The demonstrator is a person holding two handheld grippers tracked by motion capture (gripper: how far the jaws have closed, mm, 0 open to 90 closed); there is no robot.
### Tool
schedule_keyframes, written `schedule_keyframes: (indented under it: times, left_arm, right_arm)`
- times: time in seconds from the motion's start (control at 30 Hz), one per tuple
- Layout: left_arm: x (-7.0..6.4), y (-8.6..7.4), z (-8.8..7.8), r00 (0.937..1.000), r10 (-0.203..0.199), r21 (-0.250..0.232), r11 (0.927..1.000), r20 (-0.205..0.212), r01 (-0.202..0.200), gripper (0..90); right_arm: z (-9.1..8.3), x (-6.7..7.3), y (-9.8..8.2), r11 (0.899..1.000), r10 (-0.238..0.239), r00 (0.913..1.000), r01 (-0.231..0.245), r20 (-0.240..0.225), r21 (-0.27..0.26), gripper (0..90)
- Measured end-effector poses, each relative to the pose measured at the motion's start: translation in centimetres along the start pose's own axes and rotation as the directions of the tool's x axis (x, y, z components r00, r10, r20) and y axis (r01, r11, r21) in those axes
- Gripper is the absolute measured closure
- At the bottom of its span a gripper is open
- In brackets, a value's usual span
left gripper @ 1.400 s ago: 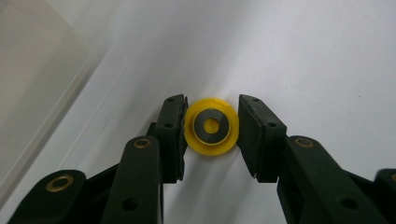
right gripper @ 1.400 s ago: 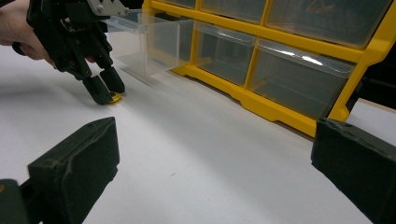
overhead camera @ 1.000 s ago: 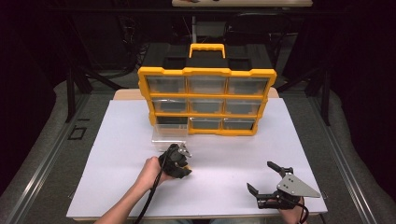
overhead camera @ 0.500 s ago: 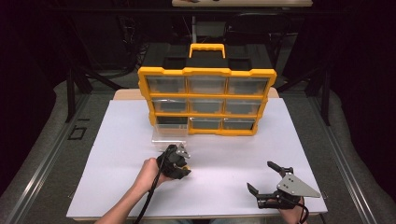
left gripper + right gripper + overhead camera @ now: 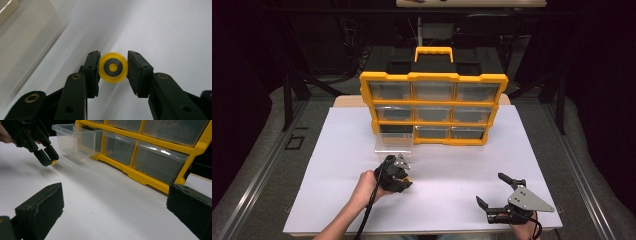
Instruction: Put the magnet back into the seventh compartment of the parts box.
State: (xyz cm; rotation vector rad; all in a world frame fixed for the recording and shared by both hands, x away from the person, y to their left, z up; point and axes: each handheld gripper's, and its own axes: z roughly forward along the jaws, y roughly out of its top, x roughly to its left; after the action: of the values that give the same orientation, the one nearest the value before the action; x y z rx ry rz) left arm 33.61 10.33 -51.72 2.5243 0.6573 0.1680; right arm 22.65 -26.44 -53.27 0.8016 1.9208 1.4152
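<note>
Near drawer [image 5: 393,141] edge, L claw [image 5: 113,72] grips yellow disc [image 5: 113,67]; R claw [image 5: 497,192] released, prob. unobstructed.

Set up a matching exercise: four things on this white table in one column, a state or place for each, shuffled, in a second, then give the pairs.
Things:
1. small yellow round wheel with a dark centre
2. clear plastic drawer
3. right gripper
4. yellow and black drawer cabinet

States or places:
A. jaws wide open, nothing between them
B. stands upright at the far side of the table
C. clamped between the pads of the left gripper
D. pulled out from the bottom row's left slot

Pairs: 1-C, 2-D, 3-A, 4-B
</note>
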Motion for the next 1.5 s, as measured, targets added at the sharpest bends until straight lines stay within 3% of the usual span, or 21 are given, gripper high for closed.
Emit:
schedule_keyframes:
  times: [0.87, 1.5]
  left_arm:
    - [0.6, -1.3, -1.0, 0.9995, -0.031, -0.011, 0.9995, -0.009, 0.031, 63.2]
    - [1.8, -2.2, -1.7, 0.9974, -0.066, -0.009, 0.9978, -0.029, 0.066, 63.2]
  right_arm:
    - [-0.1, 0.1, 0.0, 1.000, -0.007, 0.9999, 0.007, 0.008, 0.003, 0.7]
    - [0.0, -0.1, -0.2, 1.000, -0.003, 0.9999, 0.003, 0.013, 0.014, 0.7]
